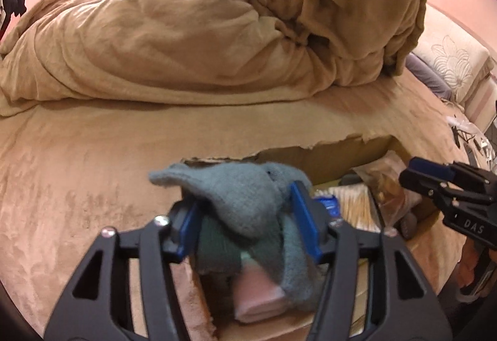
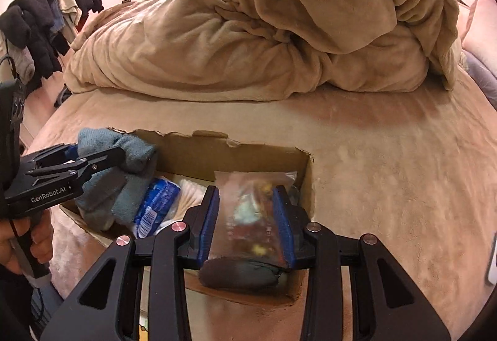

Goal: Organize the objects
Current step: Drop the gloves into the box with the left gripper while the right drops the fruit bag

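Right gripper (image 2: 247,224) astride clear bag (image 2: 248,204).

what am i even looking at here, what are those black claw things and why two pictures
Those claws are not a robot. A person holds one hand-held gripper in each hand, and each carries a wide-angle camera looking along its fingers, hence two pictures. The left camera shows the left hand-held gripper squeezing a grey-blue knitted cloth. The right camera shows the right hand-held gripper astride a clear bag of snacks; whether it grips is unclear. Both hover over a torn cardboard box on a tan bed, with a blue packet inside. A rumpled duvet is piled behind.
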`<state>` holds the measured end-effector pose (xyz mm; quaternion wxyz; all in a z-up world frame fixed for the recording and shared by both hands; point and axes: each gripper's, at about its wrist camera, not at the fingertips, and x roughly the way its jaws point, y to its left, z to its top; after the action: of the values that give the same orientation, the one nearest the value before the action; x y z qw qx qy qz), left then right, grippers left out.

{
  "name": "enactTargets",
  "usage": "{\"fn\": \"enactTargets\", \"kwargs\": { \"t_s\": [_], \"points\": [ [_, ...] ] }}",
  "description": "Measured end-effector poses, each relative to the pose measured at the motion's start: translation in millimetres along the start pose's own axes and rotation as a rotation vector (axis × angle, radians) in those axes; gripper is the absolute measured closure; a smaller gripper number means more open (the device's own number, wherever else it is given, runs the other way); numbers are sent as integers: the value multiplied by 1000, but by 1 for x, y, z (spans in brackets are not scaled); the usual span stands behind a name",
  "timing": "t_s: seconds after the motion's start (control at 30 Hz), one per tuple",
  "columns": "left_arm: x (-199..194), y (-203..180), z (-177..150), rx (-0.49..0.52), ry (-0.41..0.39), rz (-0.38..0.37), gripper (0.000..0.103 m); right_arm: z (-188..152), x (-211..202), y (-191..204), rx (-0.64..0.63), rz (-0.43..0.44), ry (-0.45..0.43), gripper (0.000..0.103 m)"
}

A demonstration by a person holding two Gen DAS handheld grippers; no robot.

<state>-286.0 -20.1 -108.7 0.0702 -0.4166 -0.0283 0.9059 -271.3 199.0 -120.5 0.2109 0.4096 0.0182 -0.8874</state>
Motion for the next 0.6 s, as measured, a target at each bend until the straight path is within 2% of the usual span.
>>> {"fn": "enactTargets", "kwargs": {
  "t_s": [0.1, 0.2, 0.3, 0.4, 0.5, 0.6],
  "points": [
    [-10, -2, -1, -10, -5, 0, 36, 0, -4, 0, 4, -5, -4, 64],
    [-25, -2, -3, -18, -21, -2, 34, -1, -14, 3, 8, -4, -17, 57],
    [-45, -2, -6, -30, -43, -12, 25, -1, -27, 7, 9, -3, -30, 51],
    [-71, -2, -9, -39, -73, -15, 24, -1, -42, 12, 9, -5, -47, 46],
    [-94, -4, -14, -56, -90, -31, 24, -3, -59, 17, 11, -12, -67, 36],
    [-117, -9, -21, -63, -111, -38, 24, -6, -78, 20, 24, -15, -87, 35]
  ]
}}
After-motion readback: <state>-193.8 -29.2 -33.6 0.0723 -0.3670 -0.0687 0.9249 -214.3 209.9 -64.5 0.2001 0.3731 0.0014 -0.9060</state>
